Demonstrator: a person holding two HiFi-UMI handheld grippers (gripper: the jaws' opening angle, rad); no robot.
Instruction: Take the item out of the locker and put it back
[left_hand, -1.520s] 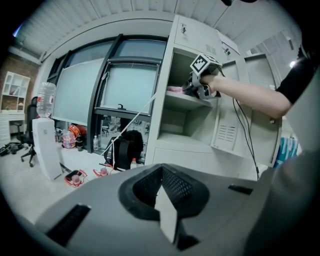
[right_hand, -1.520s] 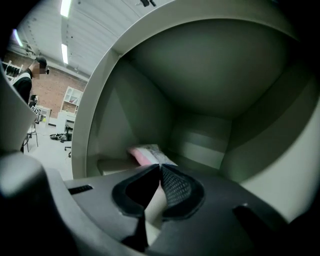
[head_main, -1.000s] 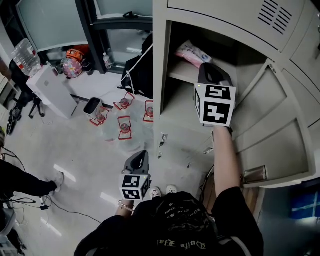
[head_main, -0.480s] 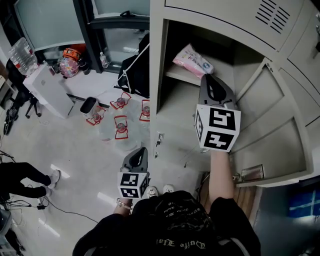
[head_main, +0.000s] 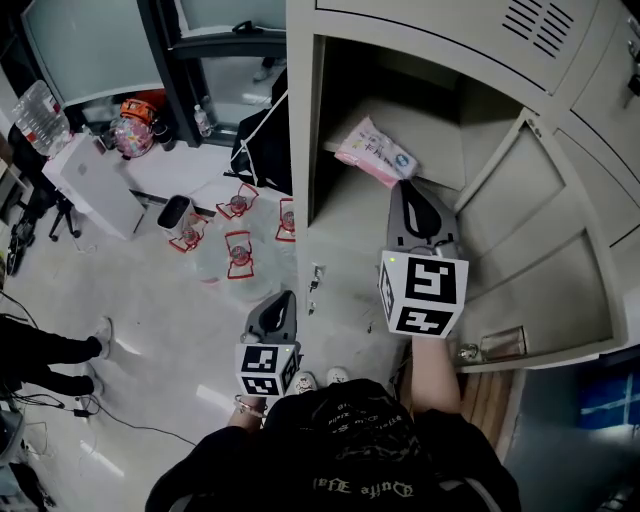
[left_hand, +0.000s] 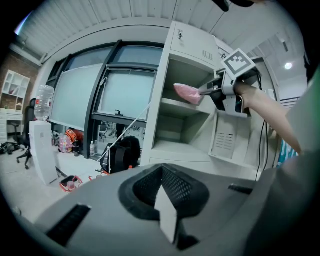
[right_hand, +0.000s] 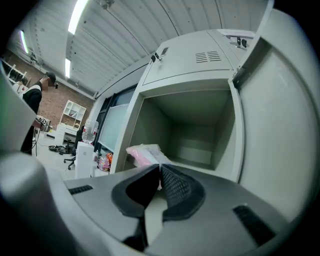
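A pink plastic packet (head_main: 375, 152) hangs at the mouth of the open beige locker (head_main: 345, 225), just in front of its upper shelf. My right gripper (head_main: 405, 186) is shut on the packet's near edge and points level into the locker. The left gripper view shows the packet (left_hand: 186, 93) pinched at the right gripper's tip (left_hand: 204, 91). In the right gripper view the packet (right_hand: 144, 152) sticks out past the closed jaws (right_hand: 159, 169). My left gripper (head_main: 284, 298) hangs low beside my body, outside the locker, shut with nothing in it (left_hand: 161, 172).
The locker door (head_main: 545, 265) stands swung open to the right. On the floor to the left are a black backpack (head_main: 262, 150), several water jugs with red handles (head_main: 240, 252) and a white cabinet (head_main: 95, 185). A person's legs (head_main: 50, 350) show at the far left.
My right gripper has drawn back and down out of the locker, with the pink packet in it. The packet has come off the shelf to the locker's front. The left gripper has stayed put.
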